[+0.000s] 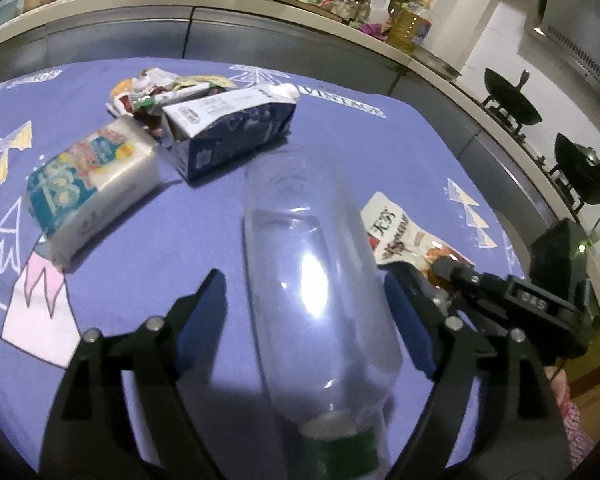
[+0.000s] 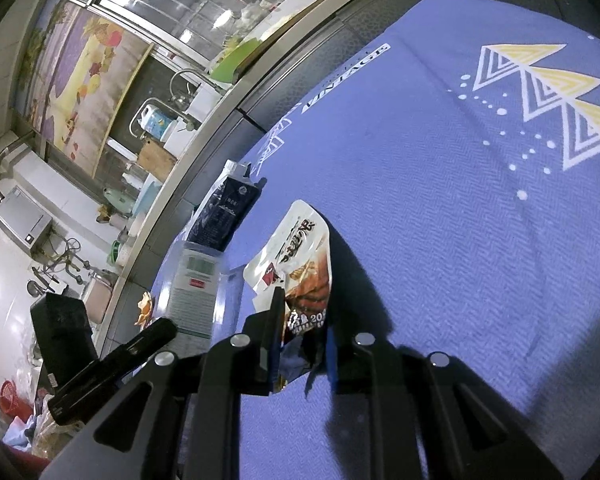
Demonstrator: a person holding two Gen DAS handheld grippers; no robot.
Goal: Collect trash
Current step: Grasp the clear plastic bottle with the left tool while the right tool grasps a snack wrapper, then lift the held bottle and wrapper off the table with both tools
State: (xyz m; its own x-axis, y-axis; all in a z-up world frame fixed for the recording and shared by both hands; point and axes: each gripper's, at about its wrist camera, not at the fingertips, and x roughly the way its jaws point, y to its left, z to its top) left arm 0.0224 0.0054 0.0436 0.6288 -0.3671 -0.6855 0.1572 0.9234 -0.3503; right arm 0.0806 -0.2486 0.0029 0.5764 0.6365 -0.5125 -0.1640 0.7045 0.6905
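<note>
left fingers (image 1: pixel 304 312) spread, clear bottle (image 1: pixel 320 300) between, unpressed | right fingers (image 2: pixel 300 320) clamped on snack wrapper (image 2: pixel 300 256)

Left tool (image 1: pixel 304 308) wide, right tool (image 2: pixel 300 320) clamped

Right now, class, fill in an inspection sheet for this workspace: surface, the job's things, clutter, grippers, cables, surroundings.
Surface: blue patterned tablecloth, flat.
Job's things: clear plastic bottle between the left gripper's pads; white-and-brown snack wrapper; dark blue carton lying down; white tissue pack; crumpled wrappers.
Clutter: nothing seen.
Grippers: left gripper open, pads clear of the bottle; right gripper shut on the snack wrapper.
Cables: nothing seen.
Surroundings: kitchen counter with bottles; black woks.
</note>
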